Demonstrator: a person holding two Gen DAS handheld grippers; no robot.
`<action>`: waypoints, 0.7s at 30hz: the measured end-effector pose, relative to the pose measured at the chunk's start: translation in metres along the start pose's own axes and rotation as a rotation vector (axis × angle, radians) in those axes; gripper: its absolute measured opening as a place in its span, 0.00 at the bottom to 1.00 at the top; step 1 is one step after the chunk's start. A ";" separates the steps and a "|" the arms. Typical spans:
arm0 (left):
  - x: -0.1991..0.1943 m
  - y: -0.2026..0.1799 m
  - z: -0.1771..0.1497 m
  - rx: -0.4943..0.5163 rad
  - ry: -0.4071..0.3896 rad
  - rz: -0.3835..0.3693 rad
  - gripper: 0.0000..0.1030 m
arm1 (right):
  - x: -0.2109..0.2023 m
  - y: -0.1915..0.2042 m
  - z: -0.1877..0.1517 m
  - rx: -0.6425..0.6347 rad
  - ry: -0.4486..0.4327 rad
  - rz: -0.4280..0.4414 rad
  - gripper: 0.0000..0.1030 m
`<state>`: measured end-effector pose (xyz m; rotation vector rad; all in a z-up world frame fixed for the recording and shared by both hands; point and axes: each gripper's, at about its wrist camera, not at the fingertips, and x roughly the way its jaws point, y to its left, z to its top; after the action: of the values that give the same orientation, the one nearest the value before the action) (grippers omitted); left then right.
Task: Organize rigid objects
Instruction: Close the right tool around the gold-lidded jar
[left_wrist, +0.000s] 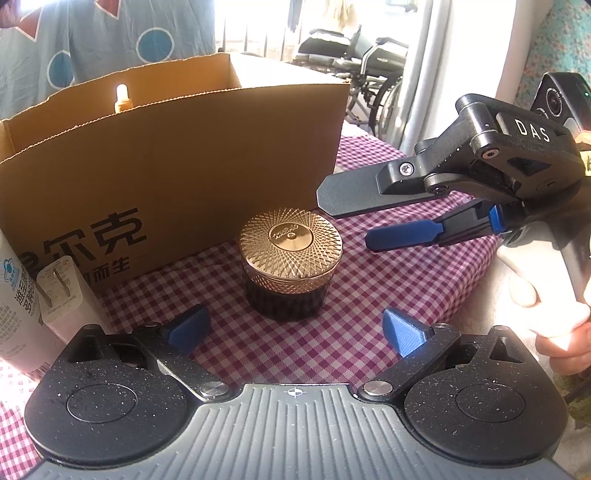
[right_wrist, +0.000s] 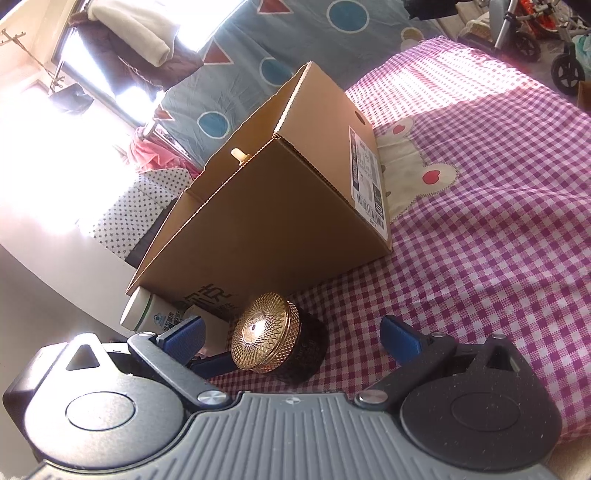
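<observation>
Nearest, the left tool (left_wrist: 295, 332) stands wide, its blue pads either side of and short of the gold-lidded jar (left_wrist: 290, 258), which sits upright on the purple checked cloth (left_wrist: 388, 280). The right tool (left_wrist: 349, 218), also spread wide and holding nothing, hangs just right of the jar. Behind the jar stands the open cardboard box (left_wrist: 177, 162), with a white bottle (left_wrist: 14, 295) and a white plug adapter (left_wrist: 62, 295) left of the jar.
</observation>
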<state>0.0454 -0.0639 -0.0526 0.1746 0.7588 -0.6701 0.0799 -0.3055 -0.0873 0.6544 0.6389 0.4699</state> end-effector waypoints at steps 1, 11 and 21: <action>-0.002 0.000 0.001 -0.003 -0.006 0.000 0.96 | -0.002 0.002 -0.001 -0.009 -0.005 -0.008 0.97; -0.002 -0.005 0.017 0.041 -0.048 0.068 0.77 | -0.003 0.006 -0.001 -0.011 -0.008 -0.035 0.76; 0.013 -0.009 0.028 0.035 -0.035 0.055 0.56 | 0.009 0.005 0.004 0.025 0.016 -0.036 0.54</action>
<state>0.0629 -0.0876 -0.0406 0.2145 0.7066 -0.6327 0.0875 -0.2981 -0.0850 0.6628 0.6715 0.4342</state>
